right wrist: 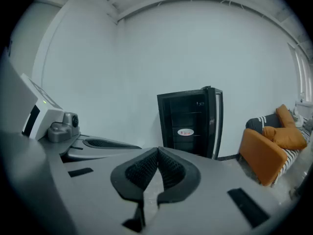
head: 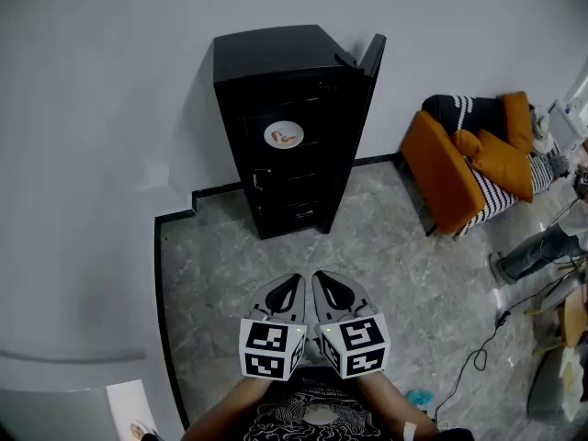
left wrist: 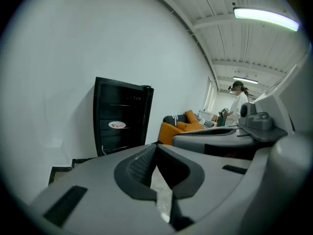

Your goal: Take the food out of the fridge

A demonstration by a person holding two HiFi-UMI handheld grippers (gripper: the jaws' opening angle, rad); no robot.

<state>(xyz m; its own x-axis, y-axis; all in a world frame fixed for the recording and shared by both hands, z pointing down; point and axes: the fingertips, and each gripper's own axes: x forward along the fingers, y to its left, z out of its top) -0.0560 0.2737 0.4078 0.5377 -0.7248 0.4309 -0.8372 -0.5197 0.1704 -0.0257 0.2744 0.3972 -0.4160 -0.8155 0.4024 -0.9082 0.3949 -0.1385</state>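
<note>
- While the left gripper (head: 292, 285) was held low against the person's body, its jaws were pressed together with nothing between them, as its own view confirmed.
- Ahead of it, the fridge (head: 276, 58) stood against the wall with its door (head: 372, 62) swung open. The plate of food (head: 284, 136) lay on a shelf inside, untouched and well apart from both tools.
- Just beside its partner, the right gripper (head: 323, 283) was likewise clenched and empty.
- By that reckoning the task had hardly started. The open door was the only step done, and the walk up, the reach to the shelf, the grasp and the carry out all remained.
- Only the head view showed the stone floor (head: 386, 274) between person and fridge, and how close together the tools were held.
- Only the left gripper view showed a bystander (left wrist: 239, 99) in white, standing beyond the orange armchair (head: 450, 168).
</note>
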